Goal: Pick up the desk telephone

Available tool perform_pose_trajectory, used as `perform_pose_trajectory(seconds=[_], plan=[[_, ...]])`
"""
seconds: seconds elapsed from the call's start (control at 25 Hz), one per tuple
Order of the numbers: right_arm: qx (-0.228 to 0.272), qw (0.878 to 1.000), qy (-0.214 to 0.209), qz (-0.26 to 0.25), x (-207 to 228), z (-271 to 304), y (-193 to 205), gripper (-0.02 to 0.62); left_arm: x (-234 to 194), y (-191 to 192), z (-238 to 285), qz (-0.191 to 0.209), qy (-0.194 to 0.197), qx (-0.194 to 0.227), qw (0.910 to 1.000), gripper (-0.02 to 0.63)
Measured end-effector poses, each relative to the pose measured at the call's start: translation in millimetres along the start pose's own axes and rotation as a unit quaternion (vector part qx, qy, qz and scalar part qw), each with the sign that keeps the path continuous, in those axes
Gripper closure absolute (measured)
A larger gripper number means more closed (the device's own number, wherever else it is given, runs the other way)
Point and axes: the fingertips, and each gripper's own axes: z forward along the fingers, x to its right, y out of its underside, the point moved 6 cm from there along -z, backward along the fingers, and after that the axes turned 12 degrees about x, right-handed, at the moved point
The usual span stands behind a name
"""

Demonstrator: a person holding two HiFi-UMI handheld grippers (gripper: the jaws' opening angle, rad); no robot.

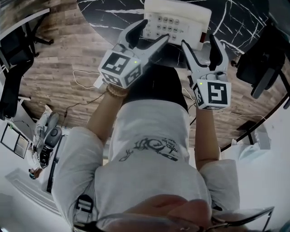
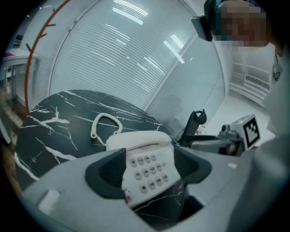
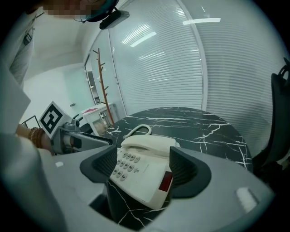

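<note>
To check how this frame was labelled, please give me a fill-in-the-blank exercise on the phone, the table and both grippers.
1. The desk telephone stands on a ____ marble table with white veins.
2. The jaws of the left gripper and the right gripper are both ____.
3. The handset lies ____ the phone, not lifted off.
4. A ____ patch marks the phone's near corner.

Missing words: black; open; on; red.

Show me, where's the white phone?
The cream plastic desk telephone sits on the black marble table, top centre in the head view, just ahead of the open left gripper and right gripper.
</note>
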Motion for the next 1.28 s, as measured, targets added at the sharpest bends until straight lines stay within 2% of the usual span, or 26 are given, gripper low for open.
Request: perform_pose_trajectory(seconds=[0.48, 0.64, 0.92, 1.28], plan=[[-0.037, 0.999, 0.019, 0.029, 23.8, 29.6, 51.5, 0.189, -45.3, 42.4, 19.0, -0.021, -0.042, -0.050, 0.9976, 0.250], [-0.043, 0.998, 0.021, 0.041, 28.5, 35.8, 60.0, 0.187, -50.6, 47.5, 24.8, -0.026, -0.053, -0.070, 0.9958, 0.209], [-0.050, 0.997, 0.011, 0.056, 32.5, 40.8, 73.0, 0.186, -50.8, 55.3, 31.0, -0.010, -0.054, -0.096, 0.9938, 0.210], [-0.056, 0.996, -0.004, 0.073, 34.4, 45.7, 79.4, 0.201, -48.9, 57.1, 34.7, -0.006, -0.056, -0.102, 0.9932, 0.222]])
